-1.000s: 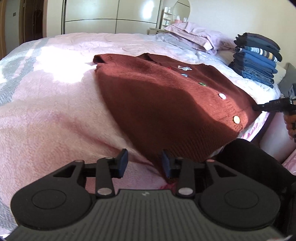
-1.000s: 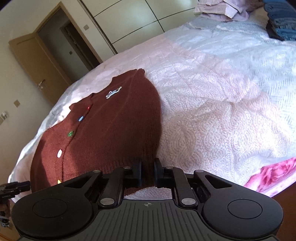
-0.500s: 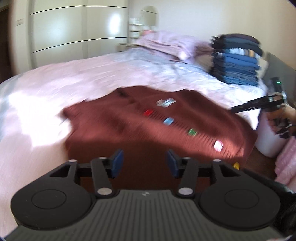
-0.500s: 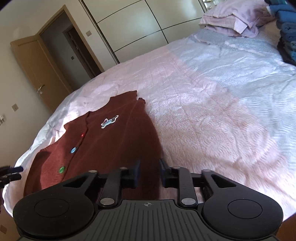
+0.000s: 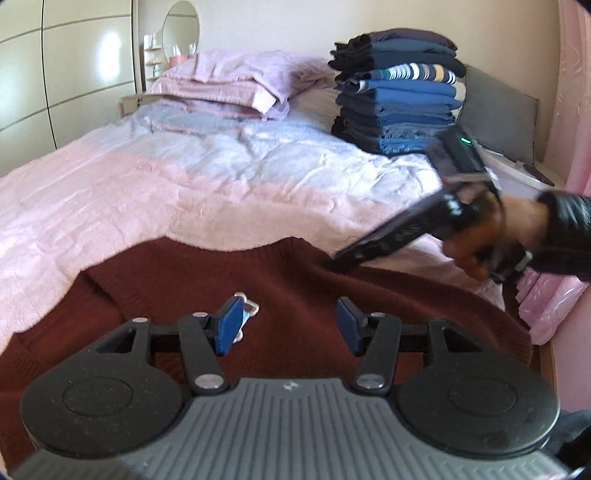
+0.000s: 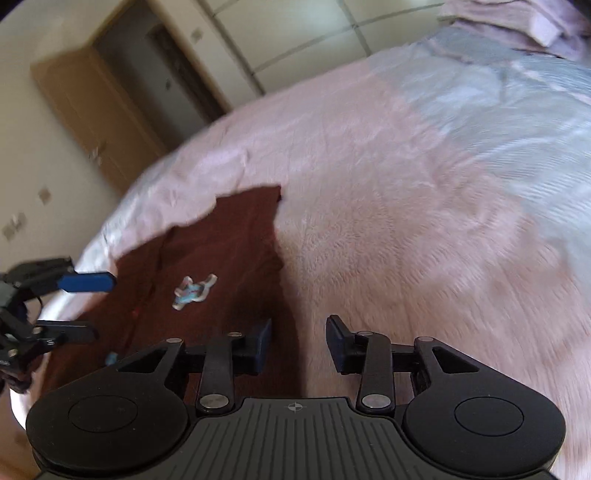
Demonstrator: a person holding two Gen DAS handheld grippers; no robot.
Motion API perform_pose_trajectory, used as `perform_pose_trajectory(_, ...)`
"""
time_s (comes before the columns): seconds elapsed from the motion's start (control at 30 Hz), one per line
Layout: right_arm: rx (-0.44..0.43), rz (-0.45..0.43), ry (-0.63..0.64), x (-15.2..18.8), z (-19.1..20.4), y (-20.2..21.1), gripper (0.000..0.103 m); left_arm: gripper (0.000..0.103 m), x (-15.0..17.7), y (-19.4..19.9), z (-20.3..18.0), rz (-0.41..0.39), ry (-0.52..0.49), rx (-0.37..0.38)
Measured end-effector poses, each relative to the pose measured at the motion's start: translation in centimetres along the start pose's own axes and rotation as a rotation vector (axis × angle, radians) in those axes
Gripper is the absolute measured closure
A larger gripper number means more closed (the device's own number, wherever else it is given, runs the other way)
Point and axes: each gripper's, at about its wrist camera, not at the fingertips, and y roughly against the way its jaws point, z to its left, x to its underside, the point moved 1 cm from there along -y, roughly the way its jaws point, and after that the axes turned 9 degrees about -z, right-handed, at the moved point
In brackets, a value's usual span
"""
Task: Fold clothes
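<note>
The left gripper (image 5: 286,321) hangs over the chest of the cardigan (image 5: 295,295), its blue pads parted with nothing between them. The right gripper (image 6: 299,343) is over the garment's edge, one pad above the knit and the other above the bedspread (image 6: 424,240); its jaws are opening and hold nothing. In the left wrist view it shows as a dark shape held in a hand (image 5: 480,236) with a black sleeve, its tips at or just above the cardigan's far shoulder; whether they touch is hard to tell.

The dark red knitted cardigan lies flat and face up near the bed's edge, a small pale star-shaped patch (image 6: 194,290) on its front and one coloured button (image 6: 110,357) showing by the right gripper.

It looks soft, thick and limp, light to lift but apt to sag and stretch. The ribbed hem, shoulders and cuffs seem the firmest places to pinch; a single-layer pinch may slip.

The bed is covered in a pink textured bedspread, giving way to a pale blue section toward lilac pillows (image 5: 229,85). A tall stack of folded clothes (image 5: 399,92), mostly blue, sits by the headboard. Beyond are pale wardrobe doors (image 5: 74,66), a round mirror (image 5: 181,26) and a wooden door (image 6: 110,107).
</note>
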Motion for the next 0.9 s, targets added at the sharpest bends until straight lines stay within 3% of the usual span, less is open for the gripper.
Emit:
perform_pose_trajectory(0.1,0.016,0.027,0.063,-1.0,-0.2,-1.7,0.066,0.052,1.6,1.8,1.0,0.027,0.030,-0.062)
perform_pose_trajectory(0.23,0.105,-0.007,0.057,-0.4,-0.4,0.1,0.066,0.052,4.0,6.9,2.1,0.042,0.080,-0.175)
perform_pose_trajectory(0.3,0.106,-0.023,0.044,0.4,0.2,1.9,0.066,0.052,5.6,10.1,2.5,0.048,0.110,-0.245)
perform_pose_trajectory(0.5,0.000,-0.077,0.065,4.9,6.5,8.2,0.066,0.052,11.1,19.9,3.0,0.050,0.236,-0.402)
perform_pose_trajectory(0.6,-0.068,-0.051,0.099,8.4,10.4,9.0,0.066,0.052,13.5,23.0,3.5,0.057,0.281,-0.434)
perform_pose_trajectory(0.73,-0.109,0.023,0.124,12.4,14.4,7.9,0.065,0.052,14.0,23.6,4.4,0.047,0.276,-0.418)
perform_pose_trajectory(0.9,-0.109,0.029,0.151,11.9,17.5,6.0,0.065,0.052,11.4,21.9,7.3,0.007,0.208,-0.397)
